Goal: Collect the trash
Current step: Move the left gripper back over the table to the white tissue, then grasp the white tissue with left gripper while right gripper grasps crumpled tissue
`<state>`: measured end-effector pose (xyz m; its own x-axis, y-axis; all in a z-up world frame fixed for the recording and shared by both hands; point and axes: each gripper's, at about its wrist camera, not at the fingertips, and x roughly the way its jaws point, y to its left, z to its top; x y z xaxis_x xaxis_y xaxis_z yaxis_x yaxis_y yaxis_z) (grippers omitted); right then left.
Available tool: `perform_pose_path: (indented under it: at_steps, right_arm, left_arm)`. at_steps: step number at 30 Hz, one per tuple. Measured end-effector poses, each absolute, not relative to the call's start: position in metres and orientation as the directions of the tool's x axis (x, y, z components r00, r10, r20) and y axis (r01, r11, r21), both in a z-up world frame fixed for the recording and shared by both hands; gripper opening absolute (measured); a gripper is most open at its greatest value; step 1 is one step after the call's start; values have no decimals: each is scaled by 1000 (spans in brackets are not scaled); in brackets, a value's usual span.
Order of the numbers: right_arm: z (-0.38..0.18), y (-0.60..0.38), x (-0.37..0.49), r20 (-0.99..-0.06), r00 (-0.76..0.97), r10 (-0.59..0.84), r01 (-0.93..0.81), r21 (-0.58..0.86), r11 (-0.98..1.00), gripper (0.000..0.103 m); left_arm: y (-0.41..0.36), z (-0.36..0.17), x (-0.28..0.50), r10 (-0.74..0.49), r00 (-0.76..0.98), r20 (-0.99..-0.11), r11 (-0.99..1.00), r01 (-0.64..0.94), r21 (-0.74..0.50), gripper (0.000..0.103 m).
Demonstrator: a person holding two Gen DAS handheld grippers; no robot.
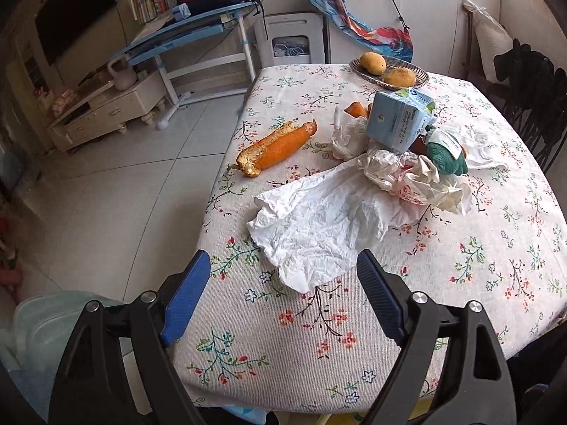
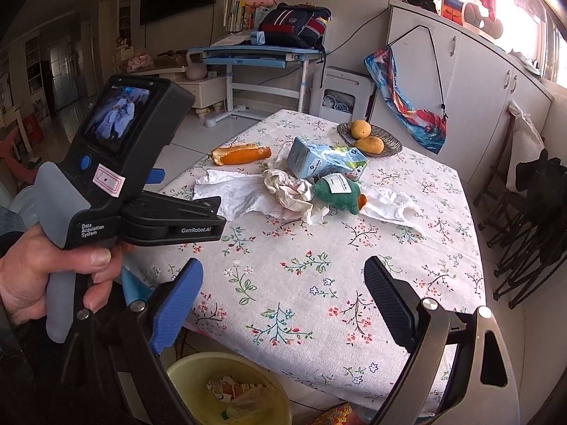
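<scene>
Pale tiled floor (image 1: 106, 191) — white cabinets (image 2: 471, 106) under a sunlit window (image 2: 524, 10).

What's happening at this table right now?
A person holds a two-finger gripper in each hand over a floral tablecloth strewn with trash. The left gripper is open, pointing at a crumpled white tissue without touching it. The right gripper is open and empty too. Behind lie an orange peel, a blue carton, wadded paper and a green plush toy. A yellow bin with some scraps stands below the table edge.
</scene>
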<state>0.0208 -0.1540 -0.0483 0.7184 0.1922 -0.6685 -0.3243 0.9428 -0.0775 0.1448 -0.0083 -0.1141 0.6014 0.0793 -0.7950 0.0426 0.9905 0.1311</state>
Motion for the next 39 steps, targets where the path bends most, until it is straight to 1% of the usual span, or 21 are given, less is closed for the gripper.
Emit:
perform_pose_path:
  at_steps: [4,6,7,8,9,10,12,13,14,16,22,23,24,26,28,30,32,35,37,38,39]
  right_arm:
    - [-49,-155,22,-669,716,199,-326,-68,943,88]
    - [-50,-156,23,-671,714,201,-325,-63,944,88]
    - [-51,-156,24,-672,713,201,-324,-62,944,88]
    - [-52,-157,25,-674,711,200,-323,-60,945,88]
    - [-53,-157,25,-676,709,200,-321,-57,945,88]
    - [-55,-158,26,-679,706,202,-320,-51,946,88]
    - [-57,-161,27,-682,703,203,-314,-42,948,88]
    - [-58,-162,28,-683,702,203,-311,-38,950,88]
    - [-59,-163,28,-684,700,205,-308,-31,951,88]
    - [-60,-166,29,-685,698,208,-301,-17,953,88]
    - [-62,-175,29,-690,688,226,-281,35,959,88]
    - [-62,-176,30,-690,686,231,-279,43,959,88]
    - [-63,-176,30,-691,684,234,-279,49,959,88]
    - [-65,-176,30,-695,677,242,-282,58,958,88]
    - [-68,-177,31,-700,672,241,-281,60,958,89]
    - [-71,-180,34,-705,667,243,-273,73,959,89]
    - [-72,-181,37,-708,663,242,-264,80,961,89]
    - [-75,-184,41,-713,658,241,-257,88,962,89]
    - [-77,-186,43,-718,653,242,-253,94,963,89]
    - [-78,-186,44,-721,649,244,-251,99,963,89]
    - [-80,-188,44,-723,645,247,-249,107,963,89]
  left_arm:
    - [-12,-120,156,68,596,-800,991,55,126,81]
    - [-16,-123,160,45,593,-804,991,74,110,74]
    - [-17,-125,162,35,589,-807,991,84,104,62]
    - [-19,-126,164,17,580,-815,991,99,91,47]
    - [-21,-129,165,-5,567,-824,991,116,74,38]
    - [-22,-131,165,-25,553,-833,990,132,58,20]
    - [-25,-132,163,-57,543,-838,985,165,40,13]
    - [-26,-132,161,-70,541,-838,983,180,34,6]
    - [-27,-131,158,-80,538,-839,981,193,31,2]
    - [-28,-129,151,-100,537,-838,977,213,20,1]
    - [-18,-115,134,-157,552,-819,970,240,-24,1]
    - [-18,-112,136,-152,562,-813,971,237,-17,5]
    - [-18,-111,140,-149,563,-813,970,241,-11,11]
    - [-20,-108,150,-135,573,-808,969,249,15,54]
    - [-25,-104,161,-105,604,-790,959,271,80,68]
    - [-33,-106,174,-83,601,-795,938,317,141,71]
    - [-43,-110,186,-74,593,-802,907,374,192,77]
    - [-58,-126,196,-43,568,-822,844,461,274,80]
    - [-63,-137,200,-25,552,-834,825,482,294,79]
    - [-62,-137,201,-48,557,-829,837,475,271,74]
    - [-61,-137,204,-76,527,-847,848,480,223,69]
